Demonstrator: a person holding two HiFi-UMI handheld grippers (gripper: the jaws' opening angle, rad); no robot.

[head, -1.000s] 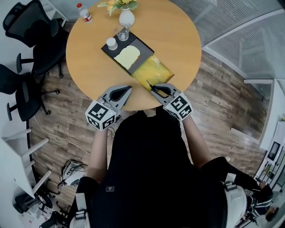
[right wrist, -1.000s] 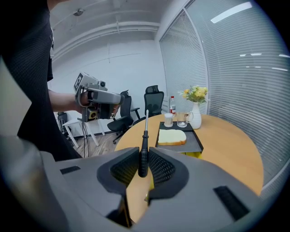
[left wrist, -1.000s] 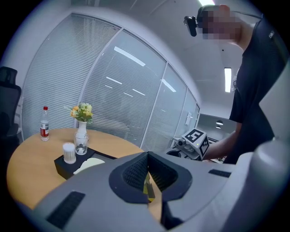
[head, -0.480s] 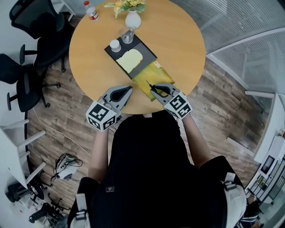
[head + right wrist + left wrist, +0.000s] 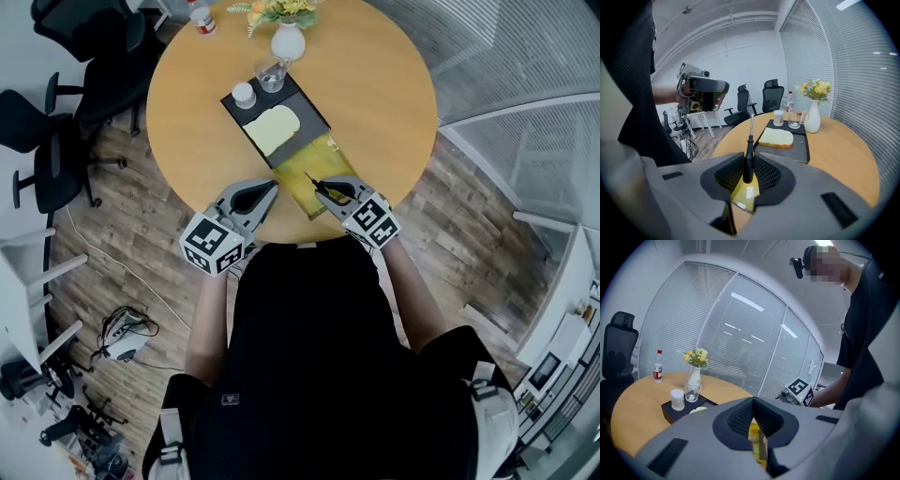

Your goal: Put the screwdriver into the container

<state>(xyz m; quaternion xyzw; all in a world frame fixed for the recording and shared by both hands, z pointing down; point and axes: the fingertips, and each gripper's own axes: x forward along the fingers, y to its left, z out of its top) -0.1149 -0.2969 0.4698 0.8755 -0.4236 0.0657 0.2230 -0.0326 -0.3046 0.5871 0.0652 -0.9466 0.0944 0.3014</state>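
R gripper (image 5: 317, 186) clamped on black-handled metal screwdriver (image 5: 748, 157), over yellow rectangular plastic container (image 5: 302, 167) at round wooden table (image 5: 375, 84) edge. L gripper (image 5: 273, 185) jaws closed, empty.

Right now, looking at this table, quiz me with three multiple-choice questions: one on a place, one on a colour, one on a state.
1. Where does the yellow container lie? A on the table beside the black tray; B inside a drawer; C on a stove.
2. Cap colour of the bottle: A red; B blue; C green.
3. The right gripper: A tongs open, empty; B tongs shut on the screwdriver; C tongs shut on a spoon.
Answers: 1 A, head view shows it at the tray's near end; 2 A, red in the left gripper view; 3 B, its own view shows the handle clamped.
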